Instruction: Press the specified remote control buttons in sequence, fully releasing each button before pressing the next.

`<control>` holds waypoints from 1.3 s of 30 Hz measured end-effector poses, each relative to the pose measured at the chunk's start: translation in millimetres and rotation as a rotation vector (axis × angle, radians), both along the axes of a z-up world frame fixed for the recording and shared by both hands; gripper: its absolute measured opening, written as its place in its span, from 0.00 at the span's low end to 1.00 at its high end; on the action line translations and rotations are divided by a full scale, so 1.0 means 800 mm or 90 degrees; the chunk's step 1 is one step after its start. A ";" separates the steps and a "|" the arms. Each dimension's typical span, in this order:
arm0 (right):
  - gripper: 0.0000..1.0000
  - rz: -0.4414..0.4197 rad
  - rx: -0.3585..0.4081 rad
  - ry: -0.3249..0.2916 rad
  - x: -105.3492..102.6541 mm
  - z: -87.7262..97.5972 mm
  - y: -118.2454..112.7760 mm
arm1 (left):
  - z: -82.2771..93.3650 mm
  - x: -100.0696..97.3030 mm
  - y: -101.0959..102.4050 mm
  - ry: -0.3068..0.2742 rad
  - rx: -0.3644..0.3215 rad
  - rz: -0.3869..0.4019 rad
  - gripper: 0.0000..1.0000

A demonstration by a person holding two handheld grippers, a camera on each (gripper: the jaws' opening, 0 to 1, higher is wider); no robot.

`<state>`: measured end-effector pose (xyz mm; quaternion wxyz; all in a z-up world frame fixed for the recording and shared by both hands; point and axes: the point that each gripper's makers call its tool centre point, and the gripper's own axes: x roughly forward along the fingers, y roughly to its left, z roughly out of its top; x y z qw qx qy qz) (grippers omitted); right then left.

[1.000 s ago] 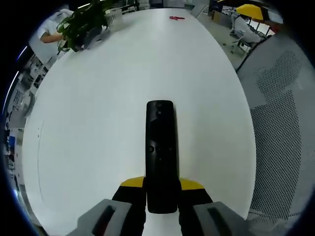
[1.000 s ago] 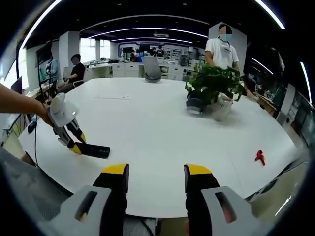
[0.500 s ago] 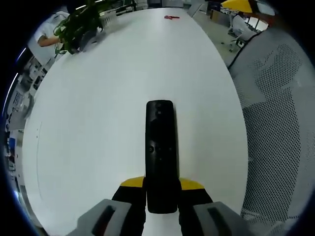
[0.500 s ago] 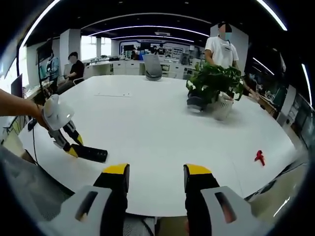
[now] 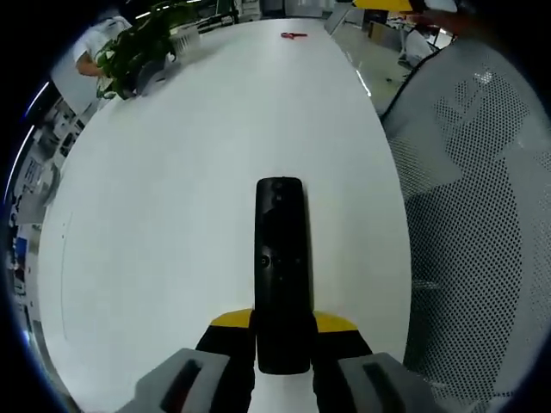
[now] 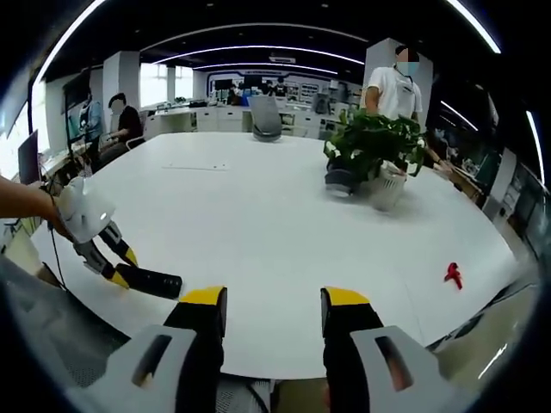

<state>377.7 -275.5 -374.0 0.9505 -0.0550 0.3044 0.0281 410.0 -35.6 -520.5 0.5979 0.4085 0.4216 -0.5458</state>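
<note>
Now | left tongs [image 5: 284,331] clamp the remote [image 5: 281,258] | right tongs [image 6: 274,320] gape empty, well apart | you steady the remote on the table [image 5: 172,172], bring right across

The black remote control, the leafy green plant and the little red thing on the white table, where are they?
black remote control [image 5: 281,267], left gripper view, on its button face
leafy green plant [image 6: 372,142], right gripper view, on its leaves
little red thing [image 6: 453,274], right gripper view, on its middle

Bare table [image 6: 258,224] before potted plant [image 6: 372,159]
</note>
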 end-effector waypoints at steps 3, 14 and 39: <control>0.45 0.001 -0.002 0.000 -0.001 0.001 0.001 | 0.000 -0.008 0.000 0.001 -0.004 -0.001 0.23; 0.44 0.000 0.002 -0.002 -0.002 0.002 0.002 | 0.001 -0.028 -0.001 0.002 -0.018 -0.020 0.23; 0.41 0.074 0.057 0.019 0.004 0.005 0.037 | 0.003 -0.040 -0.001 0.002 -0.176 0.034 0.24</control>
